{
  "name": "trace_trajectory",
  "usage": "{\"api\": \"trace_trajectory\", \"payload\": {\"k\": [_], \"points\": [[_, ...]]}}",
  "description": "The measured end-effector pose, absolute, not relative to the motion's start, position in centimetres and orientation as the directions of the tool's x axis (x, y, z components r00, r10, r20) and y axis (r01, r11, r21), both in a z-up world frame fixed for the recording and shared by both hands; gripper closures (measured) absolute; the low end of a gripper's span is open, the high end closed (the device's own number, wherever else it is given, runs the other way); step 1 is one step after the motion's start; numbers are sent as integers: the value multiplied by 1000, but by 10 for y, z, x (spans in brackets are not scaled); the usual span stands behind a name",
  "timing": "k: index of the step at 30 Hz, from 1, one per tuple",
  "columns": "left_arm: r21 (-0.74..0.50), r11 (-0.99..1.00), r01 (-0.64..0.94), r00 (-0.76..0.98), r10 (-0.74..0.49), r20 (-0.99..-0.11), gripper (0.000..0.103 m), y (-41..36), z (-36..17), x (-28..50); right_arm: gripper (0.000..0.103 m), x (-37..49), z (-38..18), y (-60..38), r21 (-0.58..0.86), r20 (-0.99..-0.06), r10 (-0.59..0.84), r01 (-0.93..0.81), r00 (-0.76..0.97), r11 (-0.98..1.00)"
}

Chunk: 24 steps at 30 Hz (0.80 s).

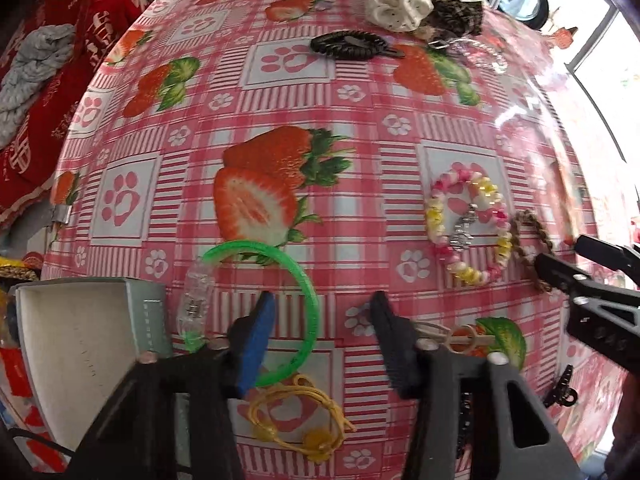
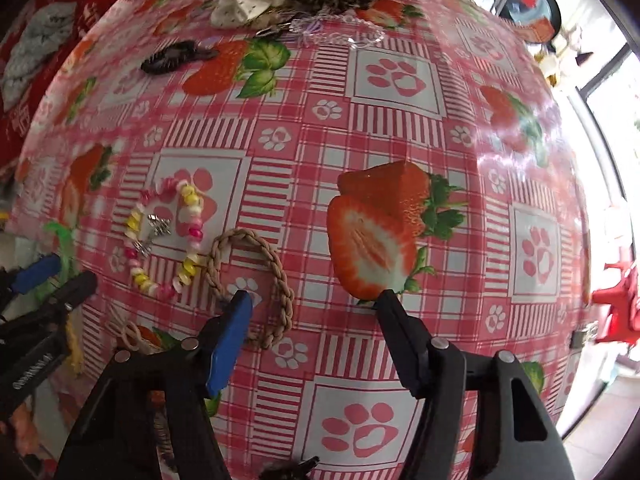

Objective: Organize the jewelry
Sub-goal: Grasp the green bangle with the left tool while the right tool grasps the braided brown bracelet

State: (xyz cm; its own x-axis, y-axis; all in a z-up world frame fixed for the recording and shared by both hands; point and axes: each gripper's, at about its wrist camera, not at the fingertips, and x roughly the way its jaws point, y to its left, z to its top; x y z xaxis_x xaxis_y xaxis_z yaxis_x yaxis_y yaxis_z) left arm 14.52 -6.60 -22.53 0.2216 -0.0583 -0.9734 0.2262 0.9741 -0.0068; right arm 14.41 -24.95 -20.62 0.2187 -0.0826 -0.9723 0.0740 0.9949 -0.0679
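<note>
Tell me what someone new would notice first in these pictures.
The loud pink checked tablecloth with big strawberries and paw prints fills both views. On it, a bright green bangle lies between the left gripper jaws, and a pink-and-yellow beaded bracelet sits beside a tan braided loop by the right gripper.

A tabletop (image 1: pixel 280 92) in a pink checked cloth with strawberries and paw prints is carrying scattered jewelry. A green bangle (image 1: pixel 308 292) is lying near a yellow cord (image 1: pixel 296 420) and an open box (image 1: pixel 80 340). A bead bracelet (image 1: pixel 466 224) is sitting just beside a braided loop (image 2: pixel 248 264). Scrunchies (image 1: pixel 400 4) and a black clip (image 1: pixel 348 45) are resting at the far side.
</note>
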Motion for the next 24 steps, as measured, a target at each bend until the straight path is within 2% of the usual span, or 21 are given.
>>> {"api": "trace_trajectory", "payload": {"k": [3, 4, 5, 7, 8, 17, 24], "points": [[1, 969, 247, 236, -59, -970, 90, -73, -225, 139, 46, 143, -206, -243, -70, -967, -81, 55, 241, 996], [-11, 969, 247, 231, -70, -970, 91, -74, -225, 139, 48, 142, -206, -242, -67, -967, -78, 53, 242, 996], [-19, 969, 245, 234, -78, -969, 91, -75, -224, 140, 55, 143, -206, -242, -52, -969, -63, 53, 240, 997], [-30, 970, 240, 242, -90, -966, 91, -76, -219, 140, 80, 143, -205, -239, -43, -969, -56, 60, 241, 997], [-38, 971, 237, 245, -98, -964, 91, -77, -216, 140, 97, 144, -205, -239, -32, -969, -47, 64, 241, 997], [-90, 967, 239, 291, -159, -943, 91, -67, -177, 126, 97, 137, -183, -271, 101, -959, 60, 134, 277, 986], [-119, 966, 230, 340, -194, -920, 91, -55, -148, 117, 97, 115, -156, -273, 145, -946, 93, 147, 310, 978]]}}
